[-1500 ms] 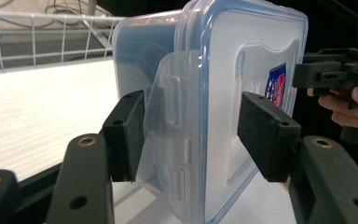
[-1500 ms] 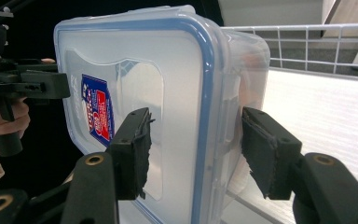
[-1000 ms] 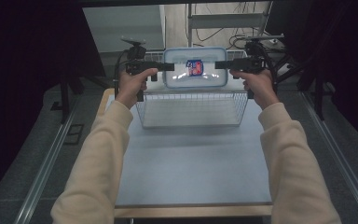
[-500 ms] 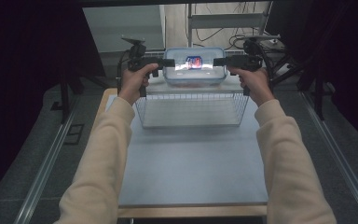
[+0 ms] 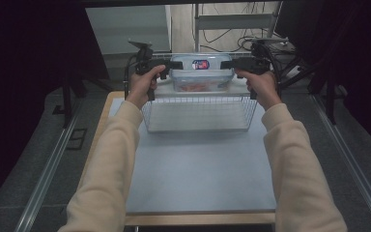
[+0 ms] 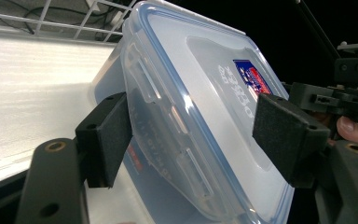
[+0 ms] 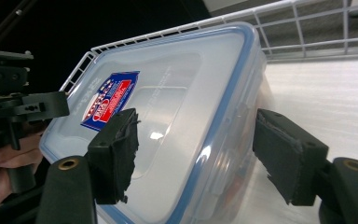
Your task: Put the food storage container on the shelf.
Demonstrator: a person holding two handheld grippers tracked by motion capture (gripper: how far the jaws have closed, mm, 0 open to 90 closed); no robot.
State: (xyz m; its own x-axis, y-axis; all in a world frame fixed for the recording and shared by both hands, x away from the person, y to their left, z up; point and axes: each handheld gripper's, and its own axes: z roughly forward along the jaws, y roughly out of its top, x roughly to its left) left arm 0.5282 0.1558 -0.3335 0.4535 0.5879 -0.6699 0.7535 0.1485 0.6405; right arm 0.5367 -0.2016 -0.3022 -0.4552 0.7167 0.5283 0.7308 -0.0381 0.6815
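A clear plastic box (image 5: 200, 72) with a blue-rimmed lid and a red and blue label sits at the far end of a wire basket (image 5: 198, 104). My left gripper (image 5: 176, 64) is at its left end and my right gripper (image 5: 226, 64) at its right end. In the left gripper view the box (image 6: 191, 116) lies between the pads of the left gripper (image 6: 200, 140), whose jaws have just been opening, one pad clear of the lid. In the right gripper view the right gripper (image 7: 200, 158) straddles the box (image 7: 168, 116) the same way, jaws also widening and off the plastic.
The basket stands on the far part of a pale blue table board (image 5: 198, 164). Its wire rim (image 7: 307, 23) rises just behind the box. Metal rails (image 5: 48, 169) run along the floor on both sides, with cables and a shelf beyond the table.
The box has come down from above the basket's far rim to rest inside it. Both hands sank with it, and the left jaws spread off the box.
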